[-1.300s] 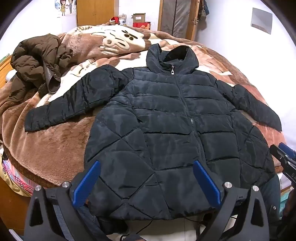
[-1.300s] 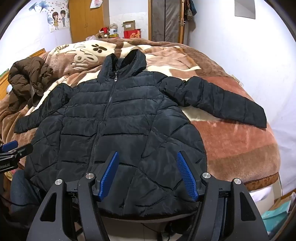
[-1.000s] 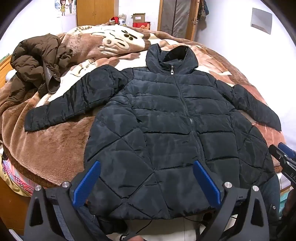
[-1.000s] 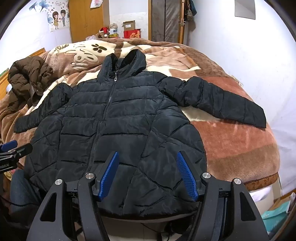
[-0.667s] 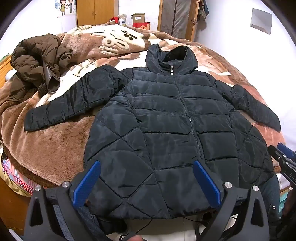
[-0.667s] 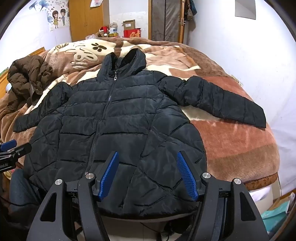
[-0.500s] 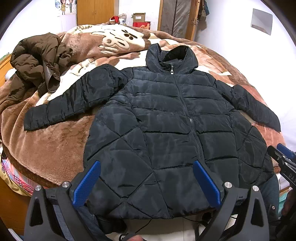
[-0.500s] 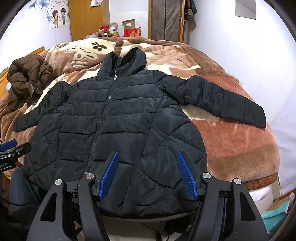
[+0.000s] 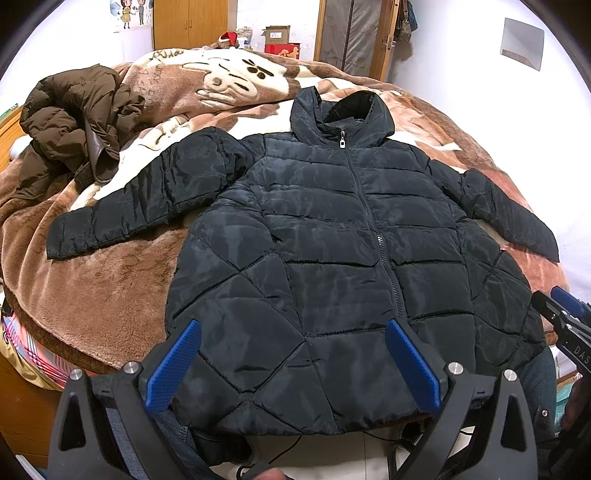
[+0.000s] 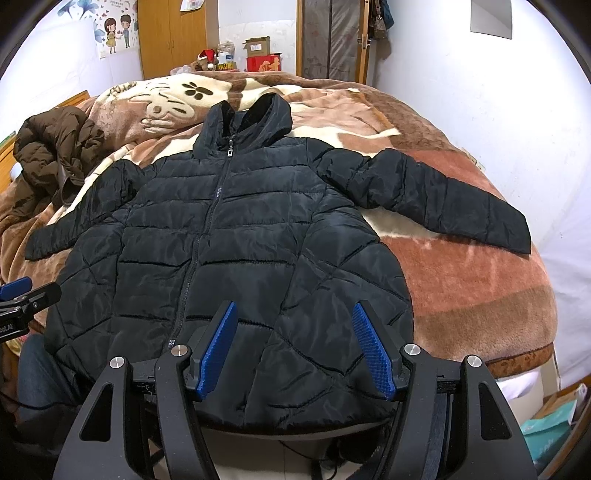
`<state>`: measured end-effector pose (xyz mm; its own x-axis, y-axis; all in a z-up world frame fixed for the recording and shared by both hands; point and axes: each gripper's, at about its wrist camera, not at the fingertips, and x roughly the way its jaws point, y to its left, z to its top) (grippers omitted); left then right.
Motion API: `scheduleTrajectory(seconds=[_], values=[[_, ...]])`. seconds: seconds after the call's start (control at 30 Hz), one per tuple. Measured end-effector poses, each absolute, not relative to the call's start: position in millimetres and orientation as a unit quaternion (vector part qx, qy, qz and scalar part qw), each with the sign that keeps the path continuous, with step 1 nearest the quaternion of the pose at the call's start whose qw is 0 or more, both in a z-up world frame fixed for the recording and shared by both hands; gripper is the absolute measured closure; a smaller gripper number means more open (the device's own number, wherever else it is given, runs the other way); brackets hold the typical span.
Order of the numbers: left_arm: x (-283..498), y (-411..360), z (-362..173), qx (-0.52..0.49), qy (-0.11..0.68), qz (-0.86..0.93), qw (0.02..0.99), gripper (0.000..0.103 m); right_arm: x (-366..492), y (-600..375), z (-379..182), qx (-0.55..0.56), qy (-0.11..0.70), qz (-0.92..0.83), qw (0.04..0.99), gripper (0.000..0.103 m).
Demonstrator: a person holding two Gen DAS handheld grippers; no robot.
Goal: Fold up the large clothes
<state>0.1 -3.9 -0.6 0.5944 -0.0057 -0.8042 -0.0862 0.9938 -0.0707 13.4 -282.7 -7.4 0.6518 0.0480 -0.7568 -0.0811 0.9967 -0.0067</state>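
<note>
A black puffer jacket (image 9: 332,236) lies face up and zipped on the bed (image 9: 110,288), spread flat over a brown plush blanket (image 10: 461,288) with a cream cartoon print. Its hood points to the far side of the bed, both sleeves are stretched out sideways, and its hem hangs at the near edge. The left tongs (image 9: 293,362) hover just above the hem on the jacket's left half, jaws spread wide and holding nothing. The right tongs (image 10: 293,345) hover over the hem on the other half, right of the zipper, likewise released and empty. Each pair shows at the edge of the other's view, and neither touches the cloth as far as can be seen.

A crumpled brown coat (image 9: 70,122) sits on the blanket near the jacket's left sleeve, apart from it. Beyond the bed stand a wooden wardrobe (image 10: 171,37), a red box (image 10: 264,62) with a gold character too small to read, and a cardboard box (image 10: 258,45). A cartoon couple poster (image 10: 116,33) hangs on the wall. The letters "DAS" show on the right tongs' body in the left wrist view.
</note>
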Motion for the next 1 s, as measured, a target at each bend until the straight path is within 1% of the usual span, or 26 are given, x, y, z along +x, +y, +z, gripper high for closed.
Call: scheduleTrajectory(seconds=[1.0], values=[[0.8, -2.6, -2.2, -0.053, 0.450, 0.021, 0.891, 0.002, 13.9, -282.4, -7.6, -0.022, 0.418, 0.034, 0.907, 0.038]])
